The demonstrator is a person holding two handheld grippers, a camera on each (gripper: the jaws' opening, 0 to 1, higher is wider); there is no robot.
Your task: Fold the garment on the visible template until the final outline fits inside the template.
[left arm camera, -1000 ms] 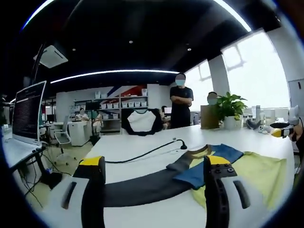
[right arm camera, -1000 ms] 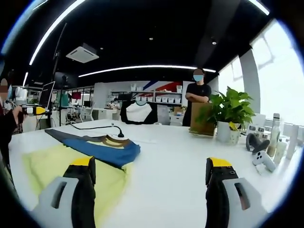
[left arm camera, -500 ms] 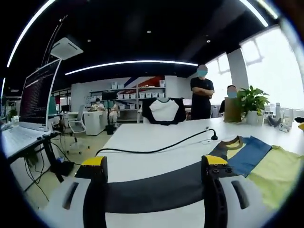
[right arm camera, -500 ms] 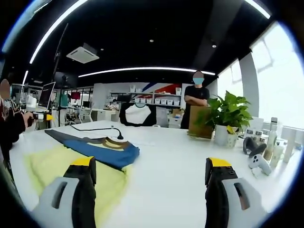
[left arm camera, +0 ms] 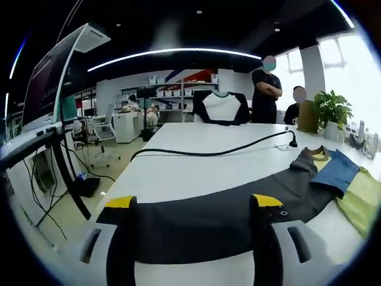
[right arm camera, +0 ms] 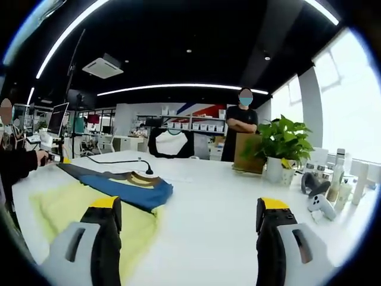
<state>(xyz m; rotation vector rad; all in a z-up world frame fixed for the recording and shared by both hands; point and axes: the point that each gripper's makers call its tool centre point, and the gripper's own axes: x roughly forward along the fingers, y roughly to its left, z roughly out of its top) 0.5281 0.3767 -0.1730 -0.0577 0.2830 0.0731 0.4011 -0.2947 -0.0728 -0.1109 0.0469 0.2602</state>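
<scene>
On the white desk (right arm camera: 226, 202) lies the garment (right arm camera: 89, 199), spread flat: a yellow-green body, a blue shoulder panel and a long dark sleeve (left arm camera: 214, 208) stretched out toward the left tool (left arm camera: 193, 235). Left tool: jaws wide, holding nothing, hovering low with the sleeve end between and just beyond them. Right tool (right arm camera: 187, 238): jaws wide and empty, above bare desk, the garment's hem at its left jaw. No fold is visible yet (collar, sleeve and body all lie open), so the task appears to be at its start; every fold remains. A template outline cannot be made out in either view.
</scene>
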